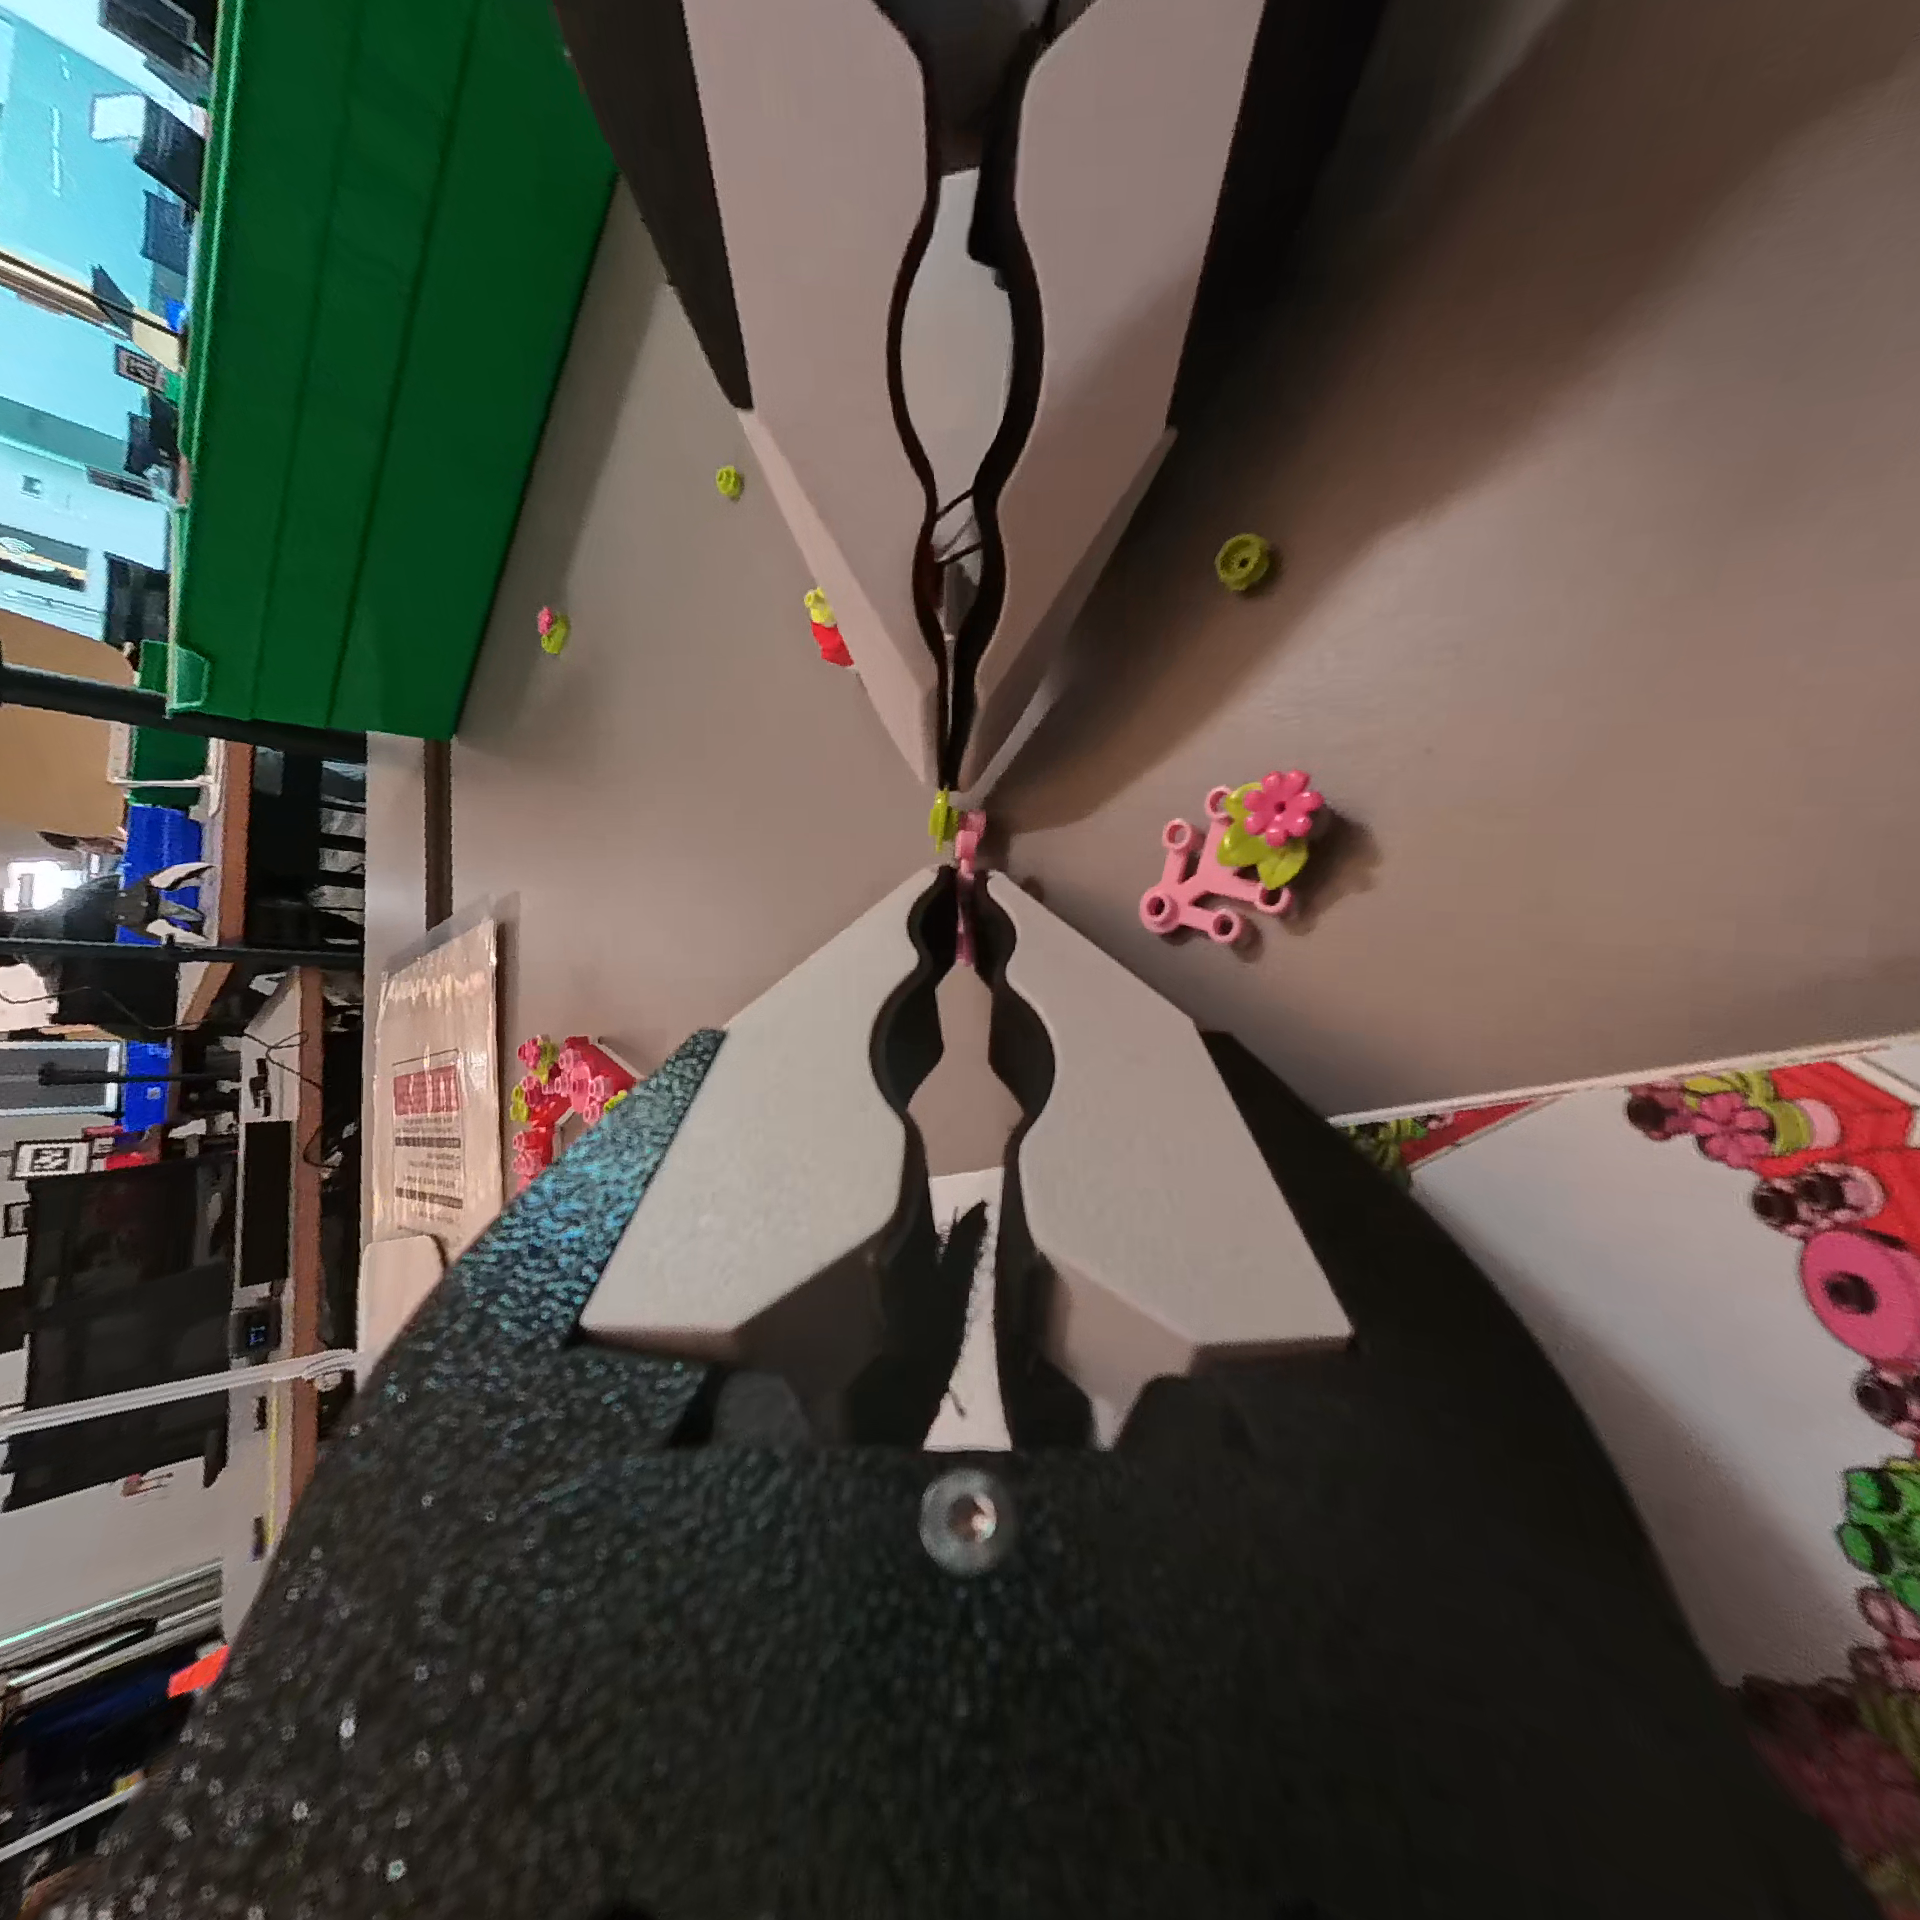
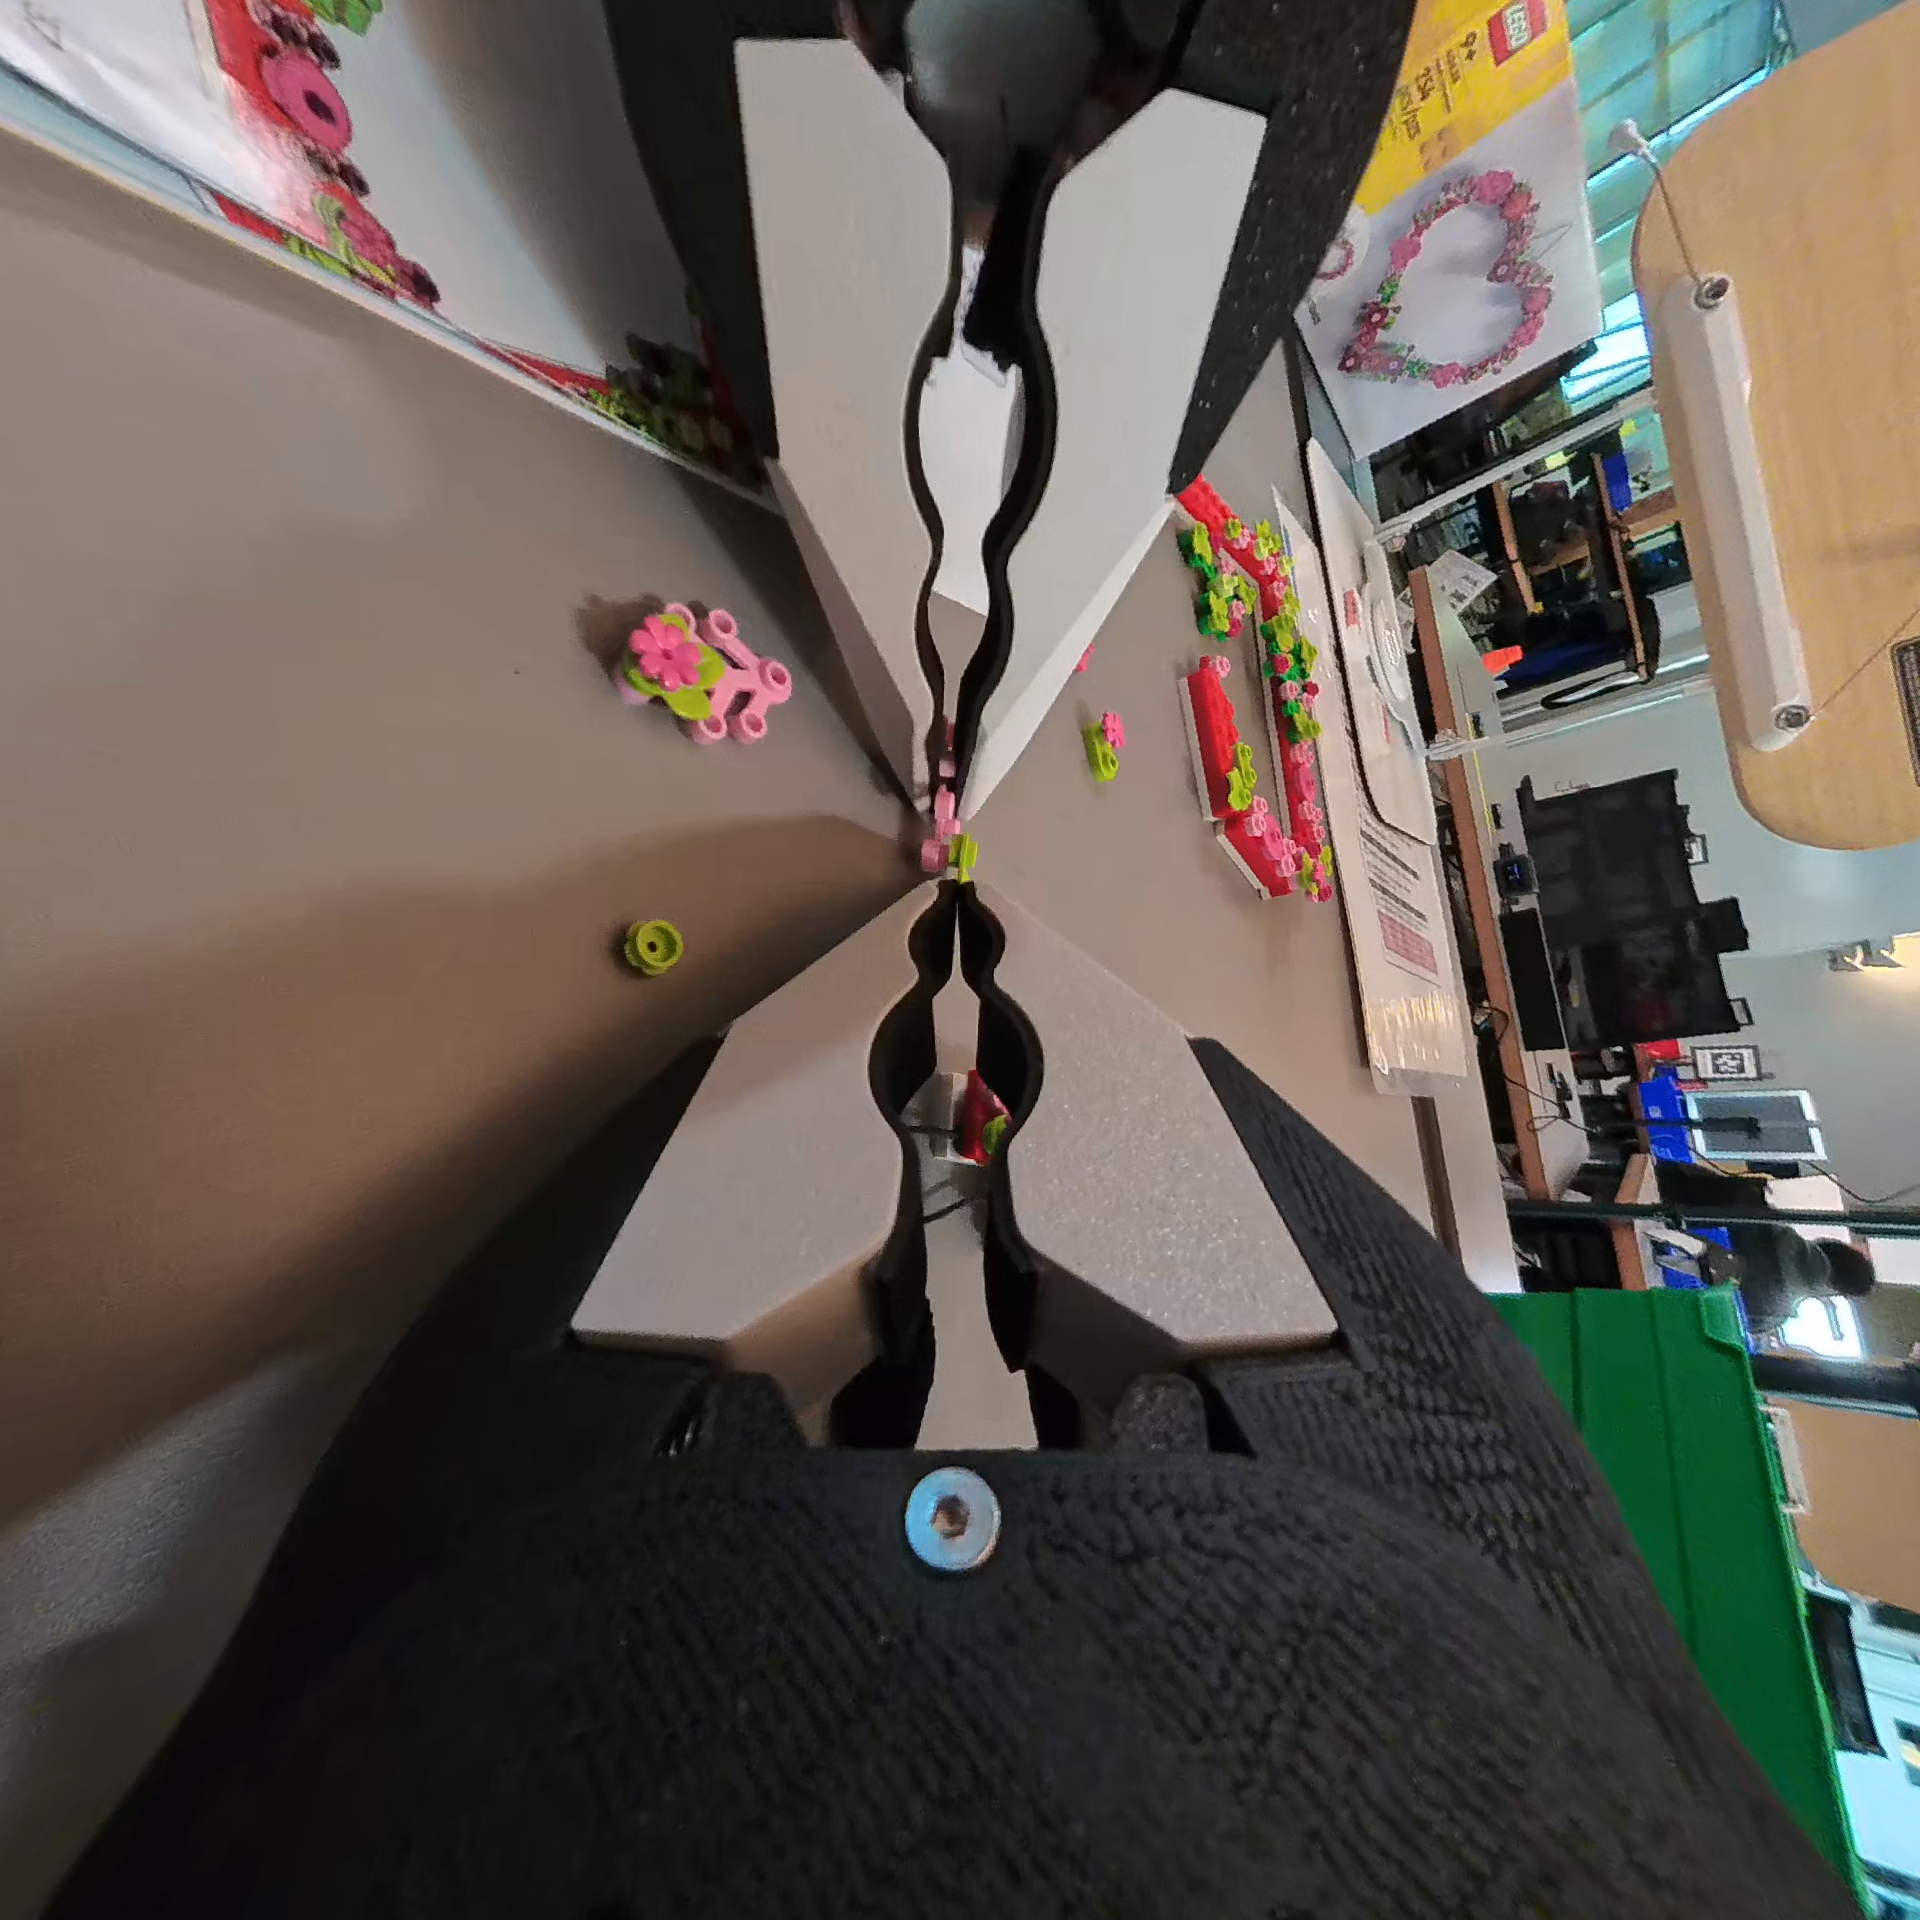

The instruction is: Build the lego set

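Pink lego piece (image 1: 970, 842), lime stud (image 1: 942, 816) attached.

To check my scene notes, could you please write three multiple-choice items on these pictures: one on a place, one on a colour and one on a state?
1. Where does the pink branched plastic piece topped with a magenta flower lie?
A. in a green bin
B. on the grey table
C. in a gripper

2. What colour is the loose round studded plastic piece beyond it?
A. lime green
B. blue
C. white

3. How is the left gripper?
A. wide open
B. shut on nothing
C. shut on a small pink plastic piece

Answers:
1. B: it rests flat on the tabletop, apart from both grippers.
2. A: it shows lime green in both views.
3. C: its fingertips pinch the pink piece.
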Available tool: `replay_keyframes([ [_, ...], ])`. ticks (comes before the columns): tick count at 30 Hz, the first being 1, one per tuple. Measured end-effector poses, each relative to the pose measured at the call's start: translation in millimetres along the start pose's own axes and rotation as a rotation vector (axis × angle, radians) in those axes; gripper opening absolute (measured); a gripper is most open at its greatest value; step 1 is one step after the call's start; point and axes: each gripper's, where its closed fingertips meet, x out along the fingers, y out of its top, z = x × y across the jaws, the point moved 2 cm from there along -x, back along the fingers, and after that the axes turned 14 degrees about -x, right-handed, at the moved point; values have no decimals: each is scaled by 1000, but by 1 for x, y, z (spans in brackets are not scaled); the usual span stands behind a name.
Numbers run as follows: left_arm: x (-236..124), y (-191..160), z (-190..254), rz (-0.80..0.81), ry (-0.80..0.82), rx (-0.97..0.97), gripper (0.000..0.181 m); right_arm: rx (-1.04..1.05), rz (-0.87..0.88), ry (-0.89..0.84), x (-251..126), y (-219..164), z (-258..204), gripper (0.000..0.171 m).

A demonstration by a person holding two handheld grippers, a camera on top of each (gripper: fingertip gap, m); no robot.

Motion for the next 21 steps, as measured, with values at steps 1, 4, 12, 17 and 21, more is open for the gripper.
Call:
replay_keyframes([
  [1,0,0,0,4,8,5,1,5,0,3,0,0,0,0],
  [4,1,0,0,27,35,19,1,8,-12,7,1,-1,0,0],
  [12,-4,5,-3,102,118,58,1,2,-3,-23,-2,-1,4,0],
  [17,-3,4,-5,100,126,50,1,-31,5,-38,-4,1,4,0],
  [21,-4,5,-5,115,133,49,1,-26,6,-37,-4,1,4,0],
])
